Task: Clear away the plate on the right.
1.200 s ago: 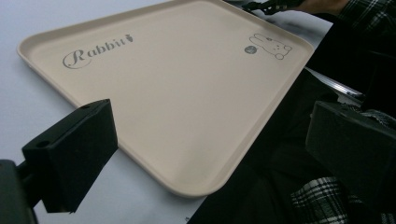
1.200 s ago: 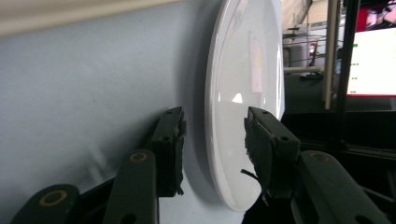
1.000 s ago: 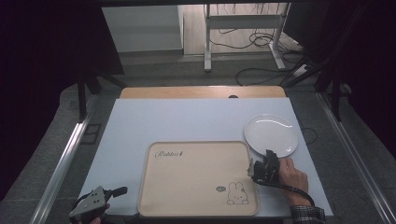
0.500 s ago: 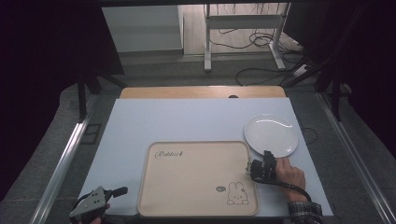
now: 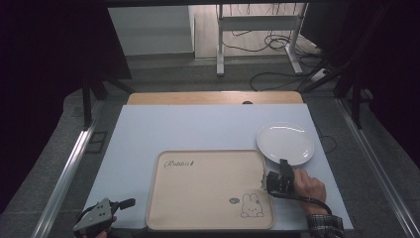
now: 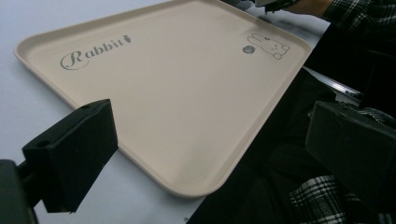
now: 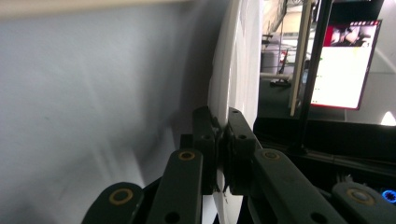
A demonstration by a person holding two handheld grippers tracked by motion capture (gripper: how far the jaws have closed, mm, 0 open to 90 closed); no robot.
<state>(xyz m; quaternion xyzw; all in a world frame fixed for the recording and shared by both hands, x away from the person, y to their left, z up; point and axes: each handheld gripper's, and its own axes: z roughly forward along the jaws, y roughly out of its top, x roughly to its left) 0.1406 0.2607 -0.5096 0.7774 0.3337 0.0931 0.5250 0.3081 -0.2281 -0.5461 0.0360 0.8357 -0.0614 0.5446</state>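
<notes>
Fingertips of the left gripper [image 5: 101, 216] stand spread wide with nothing between them; in the left gripper view the two black jaws rise at the lower left and right edges, well apart, framing the near corner of the tray. This gripper sits at the near-left edge of the pale blue-grey tabletop [image 5: 198, 129], just beside the tray's left corner and not touching it. To its right lies the beige rectangular plastic tray [image 5: 210, 191] with rounded corners, flat on the tabletop; it carries a grey "Rabbit" script [image 6: 93, 50] at one corner and a small line-drawn rabbit figure [image 5: 251, 206] at the diagonally opposite corner. In the left gripper view a plaid sleeve [image 6: 355, 14] shows past the tray's far side. Further right, the right gripper [image 5: 278, 181] is held by the right hand [image 5: 308, 186] just beside the tray's right edge. Its jaws are pressed onto the near rim of the round white ceramic plate [image 5: 286, 142]; the right gripper view shows the two black fingers [image 7: 205, 140] closed on either face of the thin white rim. The plate sits right of the tray's far corner; whether its rim overlaps the tray cannot be determined. A lit monitor screen [image 7: 343, 65] stands in the background of the right gripper view.
</notes>
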